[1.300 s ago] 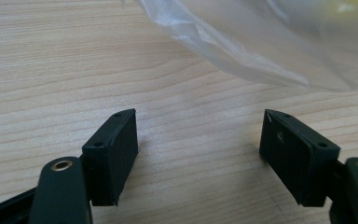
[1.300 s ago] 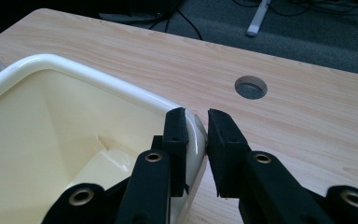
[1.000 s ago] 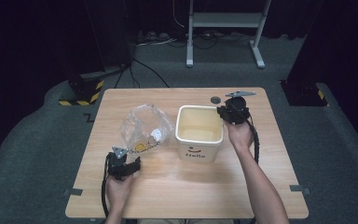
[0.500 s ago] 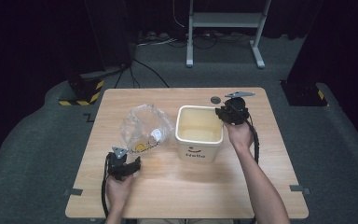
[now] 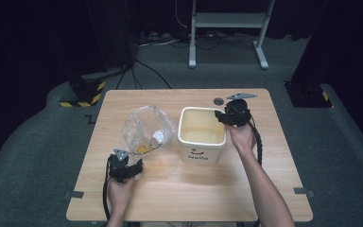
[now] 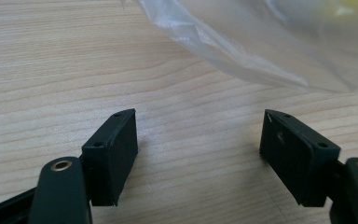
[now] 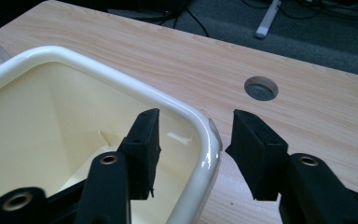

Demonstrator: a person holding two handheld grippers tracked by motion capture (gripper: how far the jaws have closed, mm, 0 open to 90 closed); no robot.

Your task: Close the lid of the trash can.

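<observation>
Standing: one bin point(image 5: 202, 135), one bag point(image 5: 144, 131), two tongs.

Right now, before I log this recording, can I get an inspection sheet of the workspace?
Surface: wooden table with a round hole near the far edge.
Job's things: cream bin, upright and open, nothing seen inside; clear plastic bag lying crumpled to its left, something white and yellow in it.
Clutter: nothing seen.
Grippers: left hand-held gripper open over bare wood, just short of the bag; right hand-held gripper straddling the bin's rim at a corner, jaws just opened, pads off the rim.
Cables: one trailing from each gripper; more on the floor beyond the table.
Surroundings: grey carpet, a white stand, dark backdrop.
</observation>
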